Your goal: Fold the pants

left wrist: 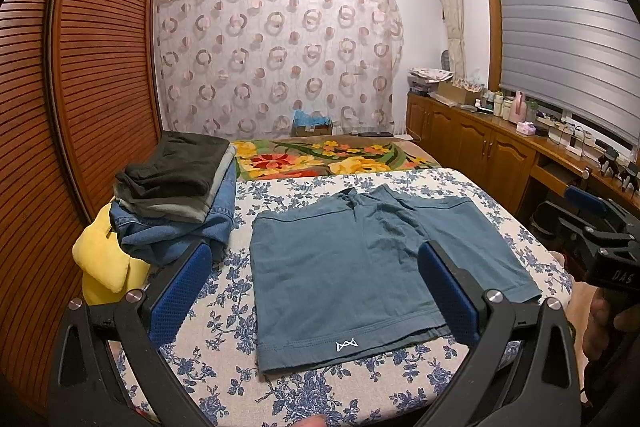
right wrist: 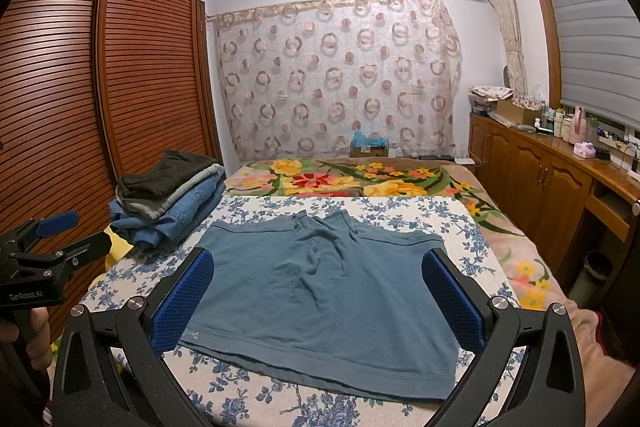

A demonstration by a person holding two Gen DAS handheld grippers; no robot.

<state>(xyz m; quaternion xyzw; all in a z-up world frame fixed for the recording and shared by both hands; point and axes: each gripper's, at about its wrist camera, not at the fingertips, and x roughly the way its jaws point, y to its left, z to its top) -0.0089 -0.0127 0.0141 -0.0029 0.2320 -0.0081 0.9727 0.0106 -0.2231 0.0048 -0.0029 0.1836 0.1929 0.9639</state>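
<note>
A pair of teal-blue shorts (left wrist: 352, 267) lies flat on the blue-flowered bed sheet (left wrist: 224, 343), waistband far, hems near me, with a small white logo on the near left hem. The shorts also show in the right wrist view (right wrist: 320, 295), a little wrinkled at the crotch. My left gripper (left wrist: 316, 291) is open and empty, held above the near hem. My right gripper (right wrist: 320, 295) is open and empty, held above the shorts. Each gripper shows at the edge of the other's view, the right one (left wrist: 600, 231) and the left one (right wrist: 48, 247).
A stack of folded clothes (left wrist: 176, 195), dark on top and denim below, sits on the bed's left side beside a yellow cushion (left wrist: 104, 263). A slatted wooden wardrobe (left wrist: 80, 75) stands left. A flowered blanket (left wrist: 328, 157) lies beyond the sheet. Wooden cabinets (left wrist: 492, 147) run along the right.
</note>
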